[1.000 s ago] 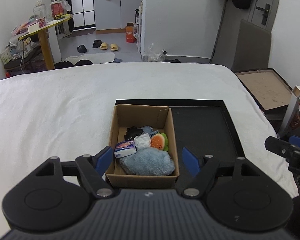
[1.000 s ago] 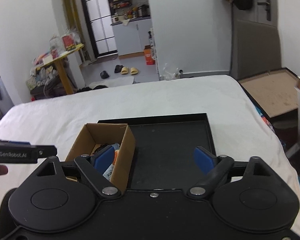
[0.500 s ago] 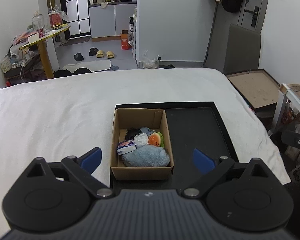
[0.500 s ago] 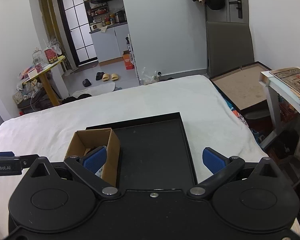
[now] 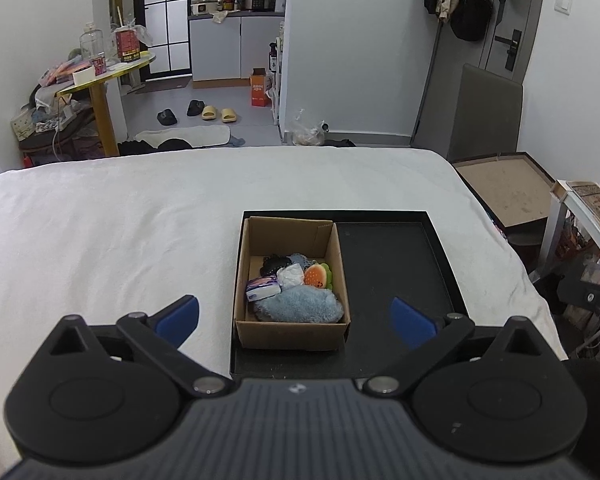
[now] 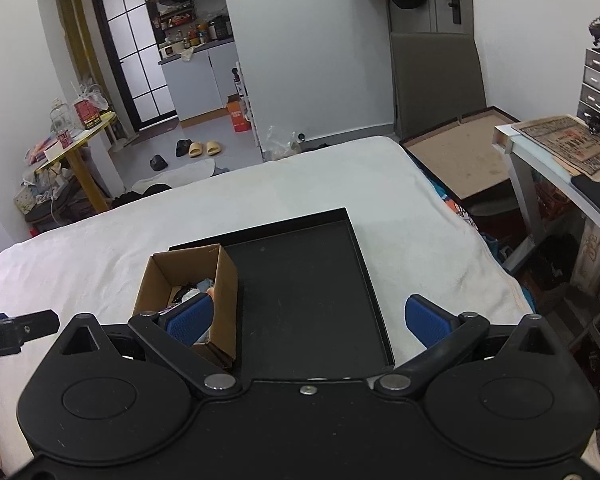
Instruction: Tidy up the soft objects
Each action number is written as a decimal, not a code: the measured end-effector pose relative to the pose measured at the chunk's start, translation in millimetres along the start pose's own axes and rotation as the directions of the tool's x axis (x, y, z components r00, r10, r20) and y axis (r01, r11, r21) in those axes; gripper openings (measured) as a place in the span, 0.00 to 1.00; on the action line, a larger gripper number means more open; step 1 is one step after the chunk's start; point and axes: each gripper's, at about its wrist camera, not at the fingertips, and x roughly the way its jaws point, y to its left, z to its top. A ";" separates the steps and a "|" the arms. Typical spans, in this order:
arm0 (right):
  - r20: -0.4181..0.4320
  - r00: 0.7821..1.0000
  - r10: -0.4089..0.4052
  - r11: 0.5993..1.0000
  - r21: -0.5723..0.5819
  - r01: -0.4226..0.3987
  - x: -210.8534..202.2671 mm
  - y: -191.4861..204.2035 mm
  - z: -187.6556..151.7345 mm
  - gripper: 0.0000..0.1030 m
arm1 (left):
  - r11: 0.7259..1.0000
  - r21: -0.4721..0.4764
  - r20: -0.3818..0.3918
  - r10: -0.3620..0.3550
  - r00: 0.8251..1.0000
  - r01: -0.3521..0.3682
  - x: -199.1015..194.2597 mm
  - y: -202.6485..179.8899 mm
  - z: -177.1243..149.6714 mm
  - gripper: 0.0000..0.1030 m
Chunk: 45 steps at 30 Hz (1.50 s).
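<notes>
1. Looking from the left wrist: the left hand-held gripper (image 5: 296, 318) hangs released and empty above a cardboard box (image 5: 292, 334) holding the soft objects (image 5: 298, 306) (apparently all gathered) on a black tray (image 5: 396, 256).
2. Looking from the right wrist: the right hand-held gripper (image 6: 308, 320) is released too; the tray rests on a white bed (image 6: 100, 240) in a cluttered room.

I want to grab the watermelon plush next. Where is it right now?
In the left wrist view, the watermelon plush lies inside the cardboard box, against its right wall, between the white crumpled item and the fluffy blue cloth just in front.
</notes>
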 end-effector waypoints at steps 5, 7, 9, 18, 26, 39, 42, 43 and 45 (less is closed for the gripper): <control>0.008 1.000 0.011 0.999 -0.042 -0.011 -9.0 8.0 -6.2 1.00 | 1.000 0.026 0.025 0.011 1.000 -0.012 -13.8 -5.1 -7.3 0.99; 0.001 1.000 0.003 0.998 -0.056 -0.003 -11.2 11.2 -7.9 1.00 | 1.000 0.018 0.024 0.003 1.000 -0.003 -17.3 -5.8 -9.3 0.99; 0.001 1.000 0.004 0.998 -0.062 -0.004 -13.2 13.5 -10.1 1.00 | 1.000 0.024 0.030 0.003 1.000 -0.004 -20.2 -7.9 -11.3 0.99; -0.006 1.000 0.021 0.994 -0.109 -0.022 -18.7 24.2 -20.4 1.00 | 1.000 0.026 0.020 0.008 1.000 -0.008 -15.6 -8.4 -25.9 0.99; -0.016 0.999 0.035 0.995 -0.090 -0.036 -18.3 25.6 -26.4 1.00 | 1.000 0.030 0.012 0.003 1.000 -0.004 -15.8 -7.8 -34.0 0.99; -0.026 1.000 0.016 0.996 -0.092 -0.019 -19.6 24.4 -32.4 1.00 | 0.999 0.052 0.010 -0.002 1.000 0.002 -15.8 -14.3 -39.6 0.99; -0.026 1.000 0.015 0.996 -0.090 -0.017 -20.4 24.3 -32.2 1.00 | 0.999 0.048 0.005 -0.005 1.000 0.005 -15.1 -14.8 -40.0 0.99; -0.026 1.000 0.017 0.996 -0.091 -0.019 -20.9 24.1 -32.3 1.00 | 0.999 0.049 0.005 -0.005 1.000 0.005 -15.1 -14.7 -39.9 0.99; -0.028 0.999 0.017 0.996 -0.092 -0.019 -19.9 23.5 -32.2 1.00 | 0.999 0.048 0.005 -0.005 1.000 0.005 -15.0 -14.4 -39.7 0.99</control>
